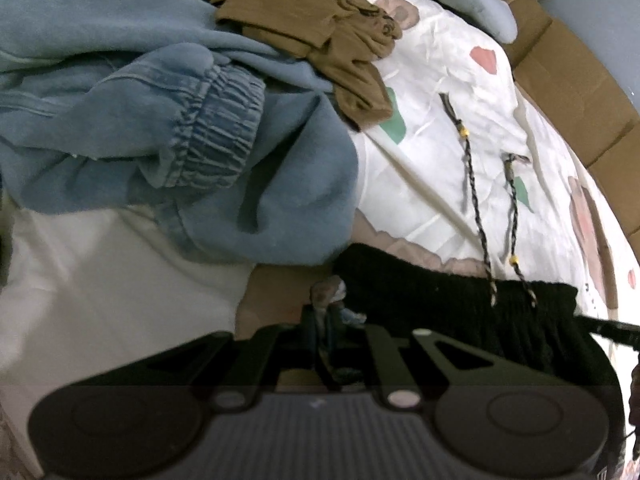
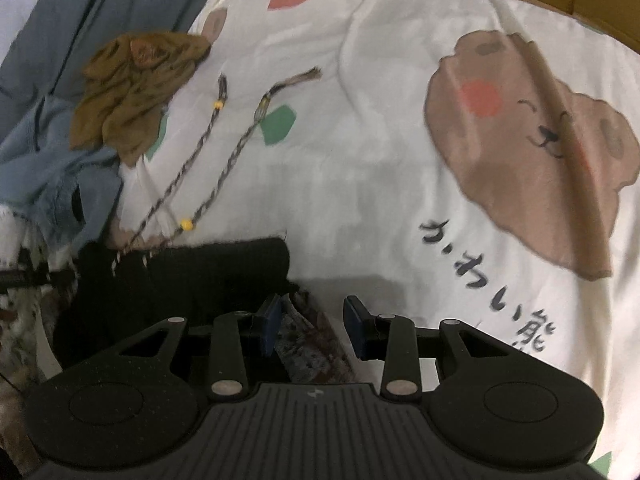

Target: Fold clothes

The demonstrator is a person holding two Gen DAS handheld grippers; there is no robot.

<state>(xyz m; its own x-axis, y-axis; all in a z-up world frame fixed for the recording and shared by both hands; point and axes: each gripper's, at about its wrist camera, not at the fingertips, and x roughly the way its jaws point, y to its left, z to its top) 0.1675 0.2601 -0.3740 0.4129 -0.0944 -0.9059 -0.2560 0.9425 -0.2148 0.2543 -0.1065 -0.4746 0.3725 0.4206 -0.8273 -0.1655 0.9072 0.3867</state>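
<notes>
Black garment (image 1: 460,312) with a ribbed elastic waistband lay on the printed bedsheet (image 2: 380,168), waistband edge nearest both grippers; its two braided drawcords (image 2: 192,160) ran out loose across the sheet, ends well apart from the band, yellow beads on them.

Left gripper (image 1: 326,344) sat low at the waistband's left end; jaws drawn close with a scrap of patterned fabric and dark cloth between them, so it appeared clamped on the garment's edge, though blur and shadow left the exact hold uncertain. Right gripper (image 2: 312,324) stood with jaws apart, blue pads (image 2: 270,326) visible, a strip of patterned fabric lying in the gap but not pinched; black waistband just beside its left finger.

Blue sweatshirt (image 1: 160,120) and olive-brown garment (image 1: 312,28) were heaped to the left, the sweatshirt's hem touching the black garment's corner.

Risks, as judged: if the right jaws closed where they stood they could take the sheet or patterned strip instead of the waistband; a lift by the left alone would drag the garment skewed; trailing drawcords could catch under a fold or snag the olive-brown garment; the sweatshirt hem might be pulled along.
</notes>
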